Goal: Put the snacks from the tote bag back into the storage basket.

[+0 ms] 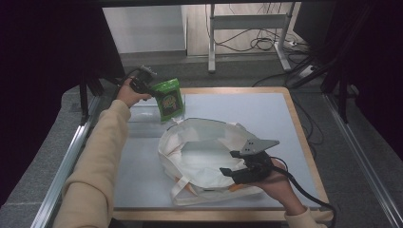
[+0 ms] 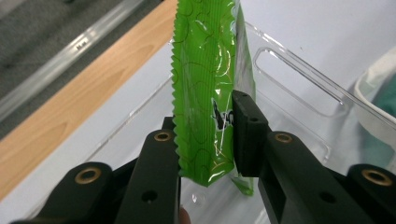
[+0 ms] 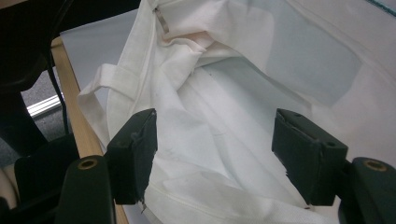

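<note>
A green snack pouch (image 1: pixel 170 99) hangs above the table's far left, with my left gripper (image 1: pixel 151 89) shut on its edge. In the left gripper view the pads clamp the crinkled green pouch (image 2: pixel 203 84) between the jaws of the left gripper (image 2: pixel 205 135). A white tote bag (image 1: pixel 202 152) lies open in the middle of the table. My right gripper (image 1: pixel 231 164) sits at the bag's near rim. In the right gripper view the right gripper (image 3: pixel 215 154) stands open, the jaws wide apart over the white bag fabric (image 3: pixel 210 107), the pads not pressing on it.
A clear plastic tray (image 1: pixel 142 121) stands on the grey mat under the pouch, left of the bag; its handle slot (image 2: pixel 299 77) shows in the left gripper view. The wooden table edge (image 1: pixel 304 137) runs along the right. Cables lie on the floor beyond.
</note>
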### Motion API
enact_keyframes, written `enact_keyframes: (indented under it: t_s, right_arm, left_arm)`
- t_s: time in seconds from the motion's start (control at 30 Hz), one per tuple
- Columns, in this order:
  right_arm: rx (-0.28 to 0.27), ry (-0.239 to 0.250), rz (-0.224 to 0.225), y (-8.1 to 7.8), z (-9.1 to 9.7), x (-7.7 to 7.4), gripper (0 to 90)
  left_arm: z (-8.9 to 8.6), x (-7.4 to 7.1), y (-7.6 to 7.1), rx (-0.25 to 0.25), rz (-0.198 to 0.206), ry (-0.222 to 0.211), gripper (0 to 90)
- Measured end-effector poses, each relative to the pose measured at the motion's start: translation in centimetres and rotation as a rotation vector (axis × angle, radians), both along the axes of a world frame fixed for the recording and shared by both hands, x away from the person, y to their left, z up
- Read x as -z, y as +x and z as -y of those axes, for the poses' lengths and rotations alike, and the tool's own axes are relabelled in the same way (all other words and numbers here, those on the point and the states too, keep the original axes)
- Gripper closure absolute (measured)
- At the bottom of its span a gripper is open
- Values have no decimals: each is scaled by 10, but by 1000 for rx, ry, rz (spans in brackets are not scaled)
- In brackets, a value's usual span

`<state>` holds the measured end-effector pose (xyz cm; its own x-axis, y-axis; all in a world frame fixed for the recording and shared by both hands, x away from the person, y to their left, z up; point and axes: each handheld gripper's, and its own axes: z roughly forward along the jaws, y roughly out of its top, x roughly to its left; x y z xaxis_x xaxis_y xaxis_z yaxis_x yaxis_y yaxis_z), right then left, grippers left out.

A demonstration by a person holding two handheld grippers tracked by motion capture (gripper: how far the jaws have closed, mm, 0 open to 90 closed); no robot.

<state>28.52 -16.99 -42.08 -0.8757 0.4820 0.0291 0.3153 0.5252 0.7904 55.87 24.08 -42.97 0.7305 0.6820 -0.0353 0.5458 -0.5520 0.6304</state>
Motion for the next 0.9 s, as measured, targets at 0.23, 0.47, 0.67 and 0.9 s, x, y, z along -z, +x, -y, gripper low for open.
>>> enact_keyframes:
  t_s: [0.23, 0.47, 0.67, 0.9]
  right_arm:
    - [-1, -8, -3, 0, -1, 1, 313]
    - [-5, -15, -7, 0, -2, 3, 311]
    - [-8, -18, -10, 1, -2, 3, 310]
    - [-10, -18, -10, 0, -2, 3, 310]
  left_arm:
    - [6, -3, 6, 7, 25, 15, 746]
    - [9, 0, 7, -16, 45, 20, 722]
    - [6, 2, 8, -23, 42, 18, 702]
    - [6, 1, 9, -29, 61, 31, 634]
